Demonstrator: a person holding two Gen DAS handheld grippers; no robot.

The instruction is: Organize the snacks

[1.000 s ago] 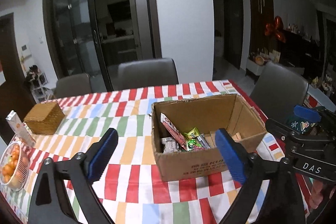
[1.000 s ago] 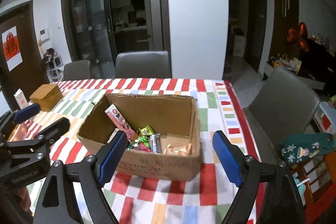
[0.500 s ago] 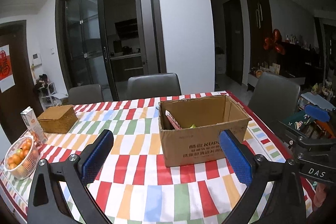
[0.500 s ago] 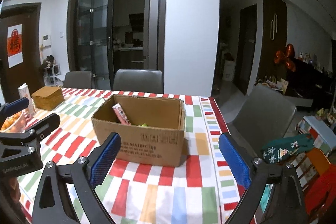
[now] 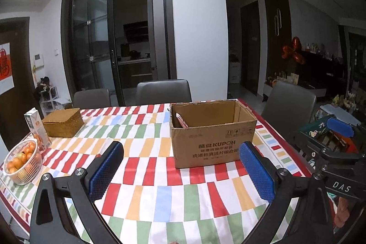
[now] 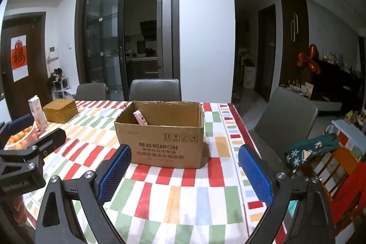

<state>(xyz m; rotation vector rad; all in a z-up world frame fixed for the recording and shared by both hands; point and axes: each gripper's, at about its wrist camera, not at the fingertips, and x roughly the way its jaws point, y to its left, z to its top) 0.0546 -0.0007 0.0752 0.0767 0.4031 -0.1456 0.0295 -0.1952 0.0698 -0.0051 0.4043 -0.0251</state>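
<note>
An open cardboard box stands on the striped tablecloth, right of middle; it also shows in the right wrist view. A pink snack packet leans inside its left wall, seen as a red edge in the left wrist view. The other snacks are hidden by the box's front wall. My left gripper is open and empty, low in front of the box. My right gripper is open and empty, also in front of the box. Each gripper shows at the edge of the other's view.
A woven basket box, a drink carton and a white basket of oranges sit on the table's left side. Grey chairs stand behind and to the right. Clutter lies at the right.
Both grippers have dropped lower and drawn back from above the box. The view now faces the box's front wall, so most snacks inside are hidden. Both stay open.
</note>
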